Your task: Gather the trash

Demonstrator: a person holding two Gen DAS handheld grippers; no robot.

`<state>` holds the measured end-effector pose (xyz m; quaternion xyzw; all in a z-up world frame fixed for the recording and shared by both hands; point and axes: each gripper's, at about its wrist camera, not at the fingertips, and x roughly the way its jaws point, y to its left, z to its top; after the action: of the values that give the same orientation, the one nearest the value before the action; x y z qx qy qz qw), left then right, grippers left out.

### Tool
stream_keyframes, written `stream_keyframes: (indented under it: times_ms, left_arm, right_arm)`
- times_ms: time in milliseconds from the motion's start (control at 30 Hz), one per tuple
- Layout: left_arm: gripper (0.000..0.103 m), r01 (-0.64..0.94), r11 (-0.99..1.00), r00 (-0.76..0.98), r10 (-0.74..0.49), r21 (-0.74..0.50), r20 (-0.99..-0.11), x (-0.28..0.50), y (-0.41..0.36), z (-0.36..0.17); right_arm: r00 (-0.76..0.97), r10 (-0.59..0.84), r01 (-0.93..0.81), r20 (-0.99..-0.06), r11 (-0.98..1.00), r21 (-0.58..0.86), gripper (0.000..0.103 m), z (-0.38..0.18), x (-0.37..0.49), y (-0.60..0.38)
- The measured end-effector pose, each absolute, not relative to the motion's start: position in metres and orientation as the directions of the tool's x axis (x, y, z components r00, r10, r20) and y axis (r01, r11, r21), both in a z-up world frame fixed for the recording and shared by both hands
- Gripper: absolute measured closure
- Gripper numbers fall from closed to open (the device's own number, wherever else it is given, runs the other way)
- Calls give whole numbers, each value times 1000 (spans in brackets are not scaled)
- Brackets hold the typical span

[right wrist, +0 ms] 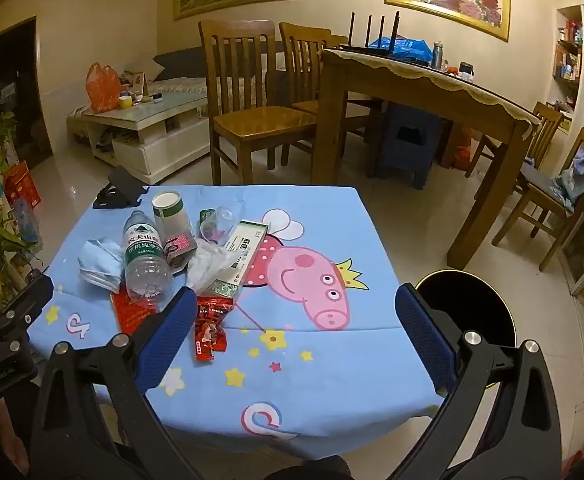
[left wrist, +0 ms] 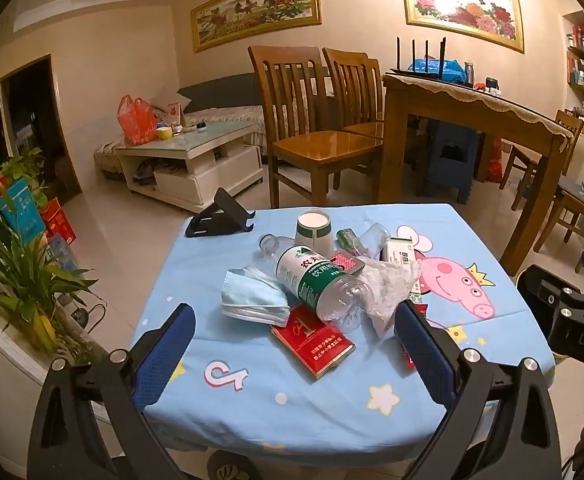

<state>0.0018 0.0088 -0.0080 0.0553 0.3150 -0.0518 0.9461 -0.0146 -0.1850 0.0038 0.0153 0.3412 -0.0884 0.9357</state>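
In the left wrist view, the left gripper (left wrist: 292,336) is being held wide open and empty, with the plastic bottle (left wrist: 317,284) lying straight ahead, mid-table (left wrist: 252,408), its long axis slanted toward the right finger.

In the right wrist view, the right gripper (right wrist: 292,320) is likewise being held wide open and empty; the bottle (right wrist: 146,262) is lying off to its left, so the left gripper is judged nearer.

Warm indoor light, fisheye-warped edges

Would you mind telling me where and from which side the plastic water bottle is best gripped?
Grip the plastic water bottle across its labelled middle, coming from above with the open left gripper. It lies on its side atop the red packet, between the blue mask and the crumpled clear wrapper, so fingers should probably straddle its round body crosswise; the neck end is crowded by the paper cup.
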Motion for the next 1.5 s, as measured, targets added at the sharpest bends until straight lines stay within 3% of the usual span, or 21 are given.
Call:
stream_keyframes:
  times_ms: [467, 767, 1500]
  left_arm:
    - [6, 131, 989, 801, -67, 65, -595, 1, 7, -11]
    - [6, 135, 989, 796, -68, 67, -601, 2, 7, -7]
    - [6, 133, 989, 786, -65, 65, -614, 4, 5, -11]
  right_arm:
    - [762, -252, 222, -597, 967, -125, 5, 8, -20, -181]
    - [761, -246, 224, -600, 968, -113, 5, 6, -22, -186]
    - [725, -121, 168, -678, 986, 4, 5, -5, -9, -193]
